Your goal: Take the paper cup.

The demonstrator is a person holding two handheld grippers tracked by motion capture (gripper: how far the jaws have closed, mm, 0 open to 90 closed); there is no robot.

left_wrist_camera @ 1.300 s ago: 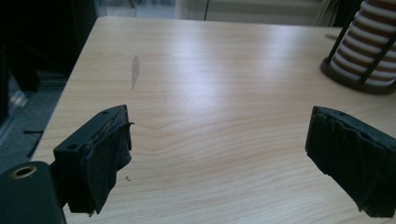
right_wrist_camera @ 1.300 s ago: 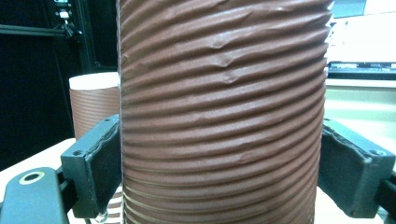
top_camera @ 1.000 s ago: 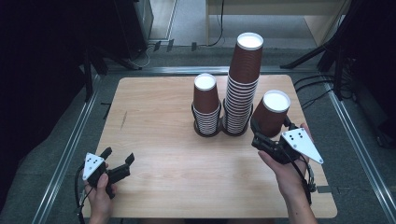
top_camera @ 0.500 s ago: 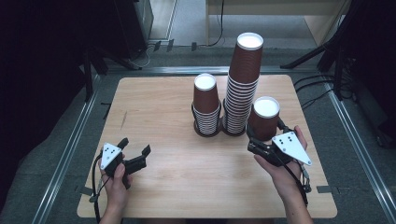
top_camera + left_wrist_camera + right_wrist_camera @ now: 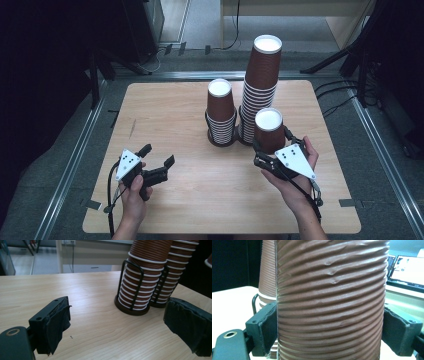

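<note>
Gripping a single brown ribbed paper cup, the right claw has its two jaws pressed against the cup's opposite sides; in the right gripper view the pads sit flat on the ribbed wall of the cup. That cup stands upright, just in front of the tall cup stack and to that stack's right-front, close enough that the two nearly touch. Whether its base rests on the bench or hangs just above cannot be told from these pictures.

Nearer the person and well to the left of the tall stack, the left claw hovers low over the bare bench with its jaws spread wide and nothing between them; its own view looks along them toward the stacks.

Farther back, the short cup stack stands in a black wire holder just left of the tall stack, which sits in a similar holder; the two holders' bases are touching or nearly so.

As a judgement: one cup is separated and in hand, so the grasp is done. Left to do is carrying it to wherever it belongs, either set down alone on the open bench or nested onto one of the stacks, then releasing it. The left claw has no part in the work yet.
</note>
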